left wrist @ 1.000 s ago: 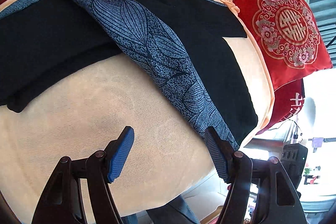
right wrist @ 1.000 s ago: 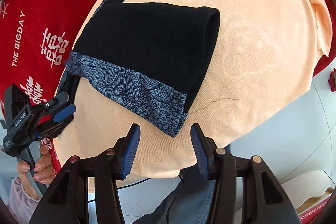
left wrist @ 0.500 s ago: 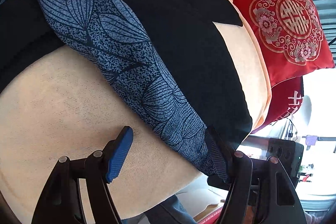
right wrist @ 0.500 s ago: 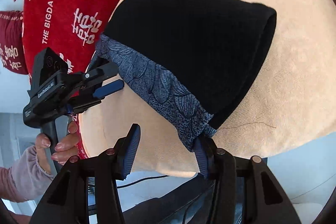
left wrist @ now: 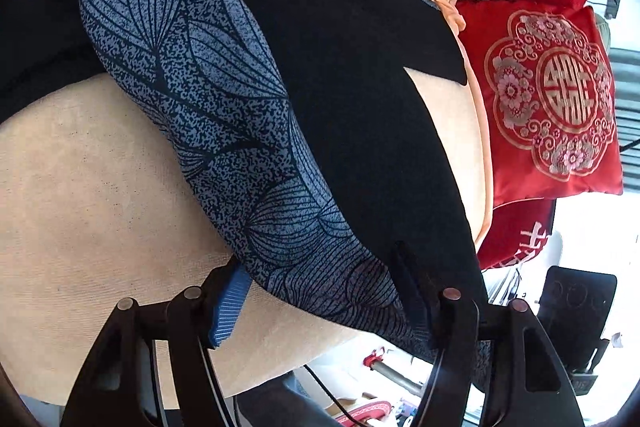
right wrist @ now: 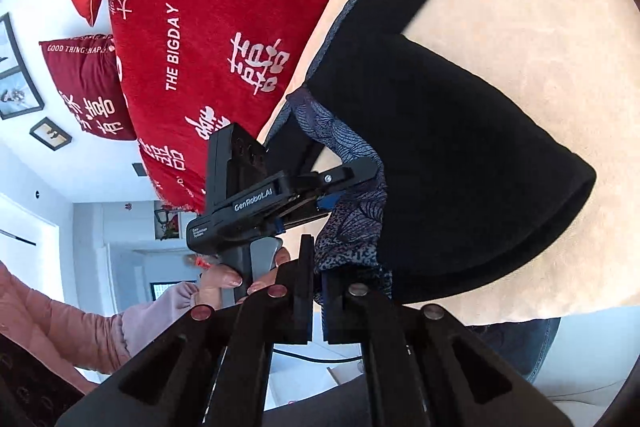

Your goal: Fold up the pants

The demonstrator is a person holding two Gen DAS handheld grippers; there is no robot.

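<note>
Black pants (left wrist: pixel 340 67) with a blue leaf-print waistband (left wrist: pixel 200 87) lie on a round peach cushion (left wrist: pixel 100 187). My left gripper (left wrist: pixel 320 283) straddles the near end of the waistband. Its jaws are closing, the blue left pad (left wrist: pixel 228 303) just meets the band's edge, and the right finger lies against the cloth. In the right wrist view my right gripper (right wrist: pixel 318 279) is shut on the other corner of the waistband (right wrist: pixel 360 219) and holds it off the cushion (right wrist: pixel 520 7). The left gripper (right wrist: pixel 336 189) shows there too, close by, with band cloth between its fingers.
Red pillows with white lettering (right wrist: pixel 208 27) and a red embroidered pillow (left wrist: pixel 552 99) stand along the cushion's far side. A hand (right wrist: pixel 224 279) in a pink sleeve holds the left gripper's handle. Floor and furniture lie beyond the cushion's near edge.
My right gripper closed on the waistband's corner and lifted it toward the left gripper. The left gripper moved up to the band and its jaws narrowed around it.
</note>
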